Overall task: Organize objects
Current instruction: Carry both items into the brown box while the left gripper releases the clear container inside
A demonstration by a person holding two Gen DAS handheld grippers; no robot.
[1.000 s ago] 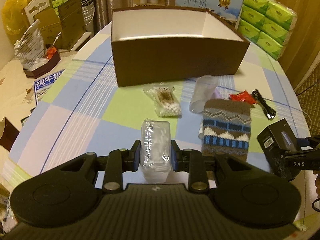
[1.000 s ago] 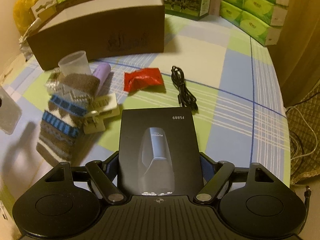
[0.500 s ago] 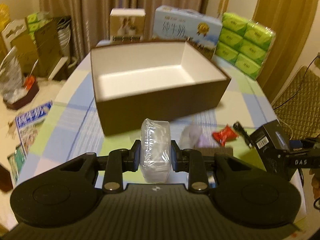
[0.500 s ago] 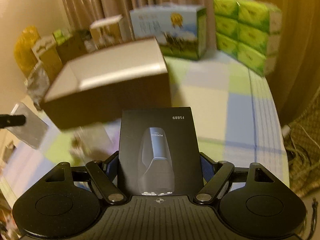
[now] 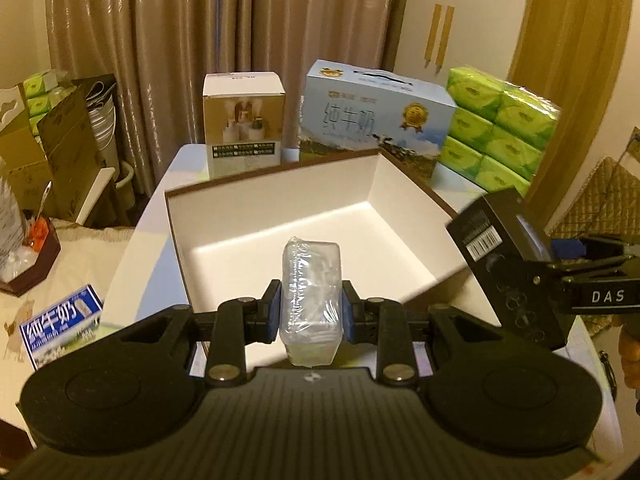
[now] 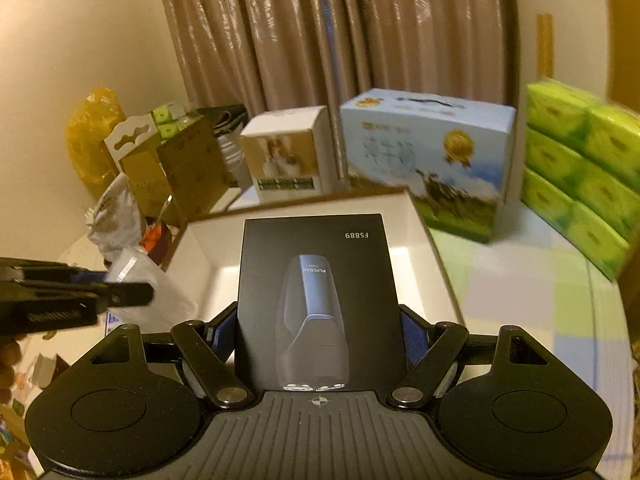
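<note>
A brown box with a white inside (image 5: 384, 178) (image 6: 430, 236) stands open on the table. My left gripper (image 5: 308, 310) is shut on a clear plastic-wrapped pack (image 5: 312, 288), held above the box's near wall. My right gripper (image 6: 316, 328) is shut on a black shaver box (image 6: 316, 300) marked FS889, held over the brown box's near right side. In the left wrist view the shaver box (image 5: 508, 256) hangs at the right edge of the brown box. In the right wrist view the clear pack (image 6: 148, 284) shows at the left, behind the left gripper's finger.
Behind the brown box stand a small white carton (image 5: 244, 120), a blue milk carton case (image 5: 376, 116) and stacked green tissue packs (image 5: 500, 128). Cardboard boxes (image 5: 60, 140) and clutter lie to the left, off the table. Curtains hang at the back.
Both grippers rose from the table and moved forward with their loads, from among the loose items to above the brown box. The box's inside has come into view.
</note>
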